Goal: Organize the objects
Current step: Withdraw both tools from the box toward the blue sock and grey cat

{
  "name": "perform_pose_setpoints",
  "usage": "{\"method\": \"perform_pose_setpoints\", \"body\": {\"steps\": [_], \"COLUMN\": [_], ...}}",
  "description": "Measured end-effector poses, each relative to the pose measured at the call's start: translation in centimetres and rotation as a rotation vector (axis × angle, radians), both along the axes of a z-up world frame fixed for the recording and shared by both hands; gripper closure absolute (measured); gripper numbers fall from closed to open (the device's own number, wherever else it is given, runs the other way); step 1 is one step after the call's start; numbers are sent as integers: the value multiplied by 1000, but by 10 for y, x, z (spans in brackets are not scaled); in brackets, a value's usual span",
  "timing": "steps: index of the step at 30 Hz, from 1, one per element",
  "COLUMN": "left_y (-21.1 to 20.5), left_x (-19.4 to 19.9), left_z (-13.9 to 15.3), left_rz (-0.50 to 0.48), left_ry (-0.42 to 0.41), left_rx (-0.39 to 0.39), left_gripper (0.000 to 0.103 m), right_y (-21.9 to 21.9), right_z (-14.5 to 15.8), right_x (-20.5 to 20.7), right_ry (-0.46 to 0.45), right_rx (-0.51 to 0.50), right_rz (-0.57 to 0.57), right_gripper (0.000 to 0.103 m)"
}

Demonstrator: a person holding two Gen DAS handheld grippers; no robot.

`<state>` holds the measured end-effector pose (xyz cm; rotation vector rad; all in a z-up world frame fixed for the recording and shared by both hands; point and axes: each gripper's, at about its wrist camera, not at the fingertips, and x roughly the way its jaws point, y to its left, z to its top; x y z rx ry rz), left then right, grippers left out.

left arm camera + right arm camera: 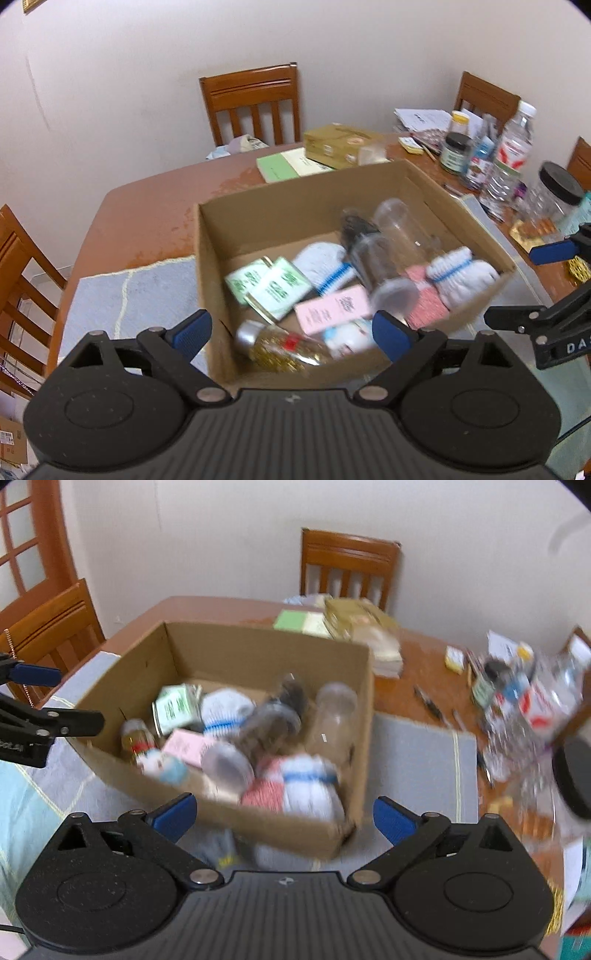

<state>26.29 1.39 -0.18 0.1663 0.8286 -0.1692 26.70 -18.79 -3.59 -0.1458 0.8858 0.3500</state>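
Observation:
An open cardboard box (pixel 258 199) (pixel 229 646) stands on the table, filled with green-and-white cartons (pixel 273 284), white socks with blue bands (pixel 461 273) (pixel 306 786), clear plastic jars (pixel 402 225) (pixel 332 712), a pink box (pixel 332 306) and a gold-filled bottle (pixel 284 347). My left gripper (pixel 291 330) hangs open over the box's near wall, nothing between its blue pads. My right gripper (pixel 284 818) is also wide open above the box's near corner, empty. Each gripper shows at the edge of the other's view.
Bottles and jars (pixel 506 155) (pixel 524 701) crowd the table's right side. Green booklets (pixel 284 164) and a tan carton (pixel 340 146) lie behind the box. A grey-blue mat (pixel 129 295) (pixel 413 760) lies under it. Wooden chairs (pixel 255 103) (pixel 347 565) ring the table.

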Motion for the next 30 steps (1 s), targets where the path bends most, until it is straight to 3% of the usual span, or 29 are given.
{"method": "perform_pose_setpoints", "body": {"steps": [14, 20, 24, 30], "left_y": [-45, -72, -86, -82], "left_x": [-43, -39, -35, -35], "left_z": [-47, -62, -74, -84], "left_rz": [-11, -32, -14, 1], "left_ry": [111, 114, 99, 126], "left_rx": [-42, -43, 4, -13], "left_gripper": [9, 9, 9, 9], "right_y": [-16, -24, -28, -32], "right_z": [-56, -65, -68, -69], "right_x": [-53, -64, -70, -74], "right_ry": [51, 74, 86, 89], "right_rx": [-73, -64, -61, -54], "right_rz": [-79, -102, -106, -115], "right_gripper": [0, 0, 0, 0]}}
